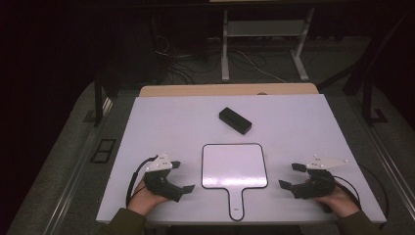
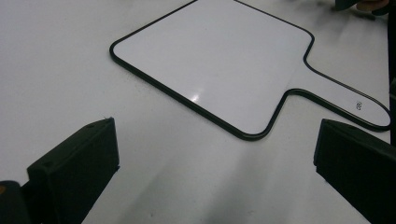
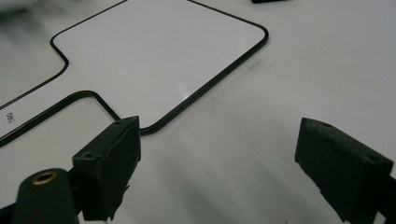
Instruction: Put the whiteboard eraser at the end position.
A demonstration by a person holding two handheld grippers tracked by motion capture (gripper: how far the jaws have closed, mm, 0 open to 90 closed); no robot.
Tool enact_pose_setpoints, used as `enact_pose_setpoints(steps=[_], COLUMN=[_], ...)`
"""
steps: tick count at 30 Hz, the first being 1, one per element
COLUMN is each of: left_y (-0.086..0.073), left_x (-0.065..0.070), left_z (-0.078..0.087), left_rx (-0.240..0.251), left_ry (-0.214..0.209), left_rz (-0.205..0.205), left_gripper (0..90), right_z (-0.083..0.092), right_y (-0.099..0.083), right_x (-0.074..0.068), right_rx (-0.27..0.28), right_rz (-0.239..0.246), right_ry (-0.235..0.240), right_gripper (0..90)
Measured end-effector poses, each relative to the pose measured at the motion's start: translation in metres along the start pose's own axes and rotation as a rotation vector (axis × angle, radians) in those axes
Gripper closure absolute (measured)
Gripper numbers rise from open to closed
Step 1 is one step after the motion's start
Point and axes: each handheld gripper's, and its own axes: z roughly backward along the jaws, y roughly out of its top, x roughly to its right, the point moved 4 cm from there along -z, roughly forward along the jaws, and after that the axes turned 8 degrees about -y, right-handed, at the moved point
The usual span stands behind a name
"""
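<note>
2 open grippers [image 1: 182,176] [image 1: 291,175] flanking whiteboard paddle [image 1: 235,165]

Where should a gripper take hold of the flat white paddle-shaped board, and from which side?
Probably the handle: the board lies flat, its narrow handle pointing toward the person. Come from the near table edge, jaws either side of the handle.

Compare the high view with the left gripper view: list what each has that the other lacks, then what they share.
High view alone: the black box beyond the board, the wooden strip at the table's far edge, the metal stand legs on the floor, and the right gripper, jaws apart. Left gripper view alone: a close look at its own two black pads, spread with nothing between them. Both: the handled whiteboard lying flat on the white table, and the left gripper.
</note>
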Motion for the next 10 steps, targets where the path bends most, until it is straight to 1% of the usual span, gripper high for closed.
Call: enact_pose_setpoints(steps=[10], left_y=[0.0002], left_x=[0.0], left_z=[-0.0003], left_rx=[0.001], left_ry=[-0.001], left_rz=[0.001], left_gripper=[0.0], right_z=[0.0003], right_y=[0.0001], right_x=[-0.0002], right_rx=[0.0], right_rz=[-0.001], right_ry=[-0.001], right_gripper=[13.0])
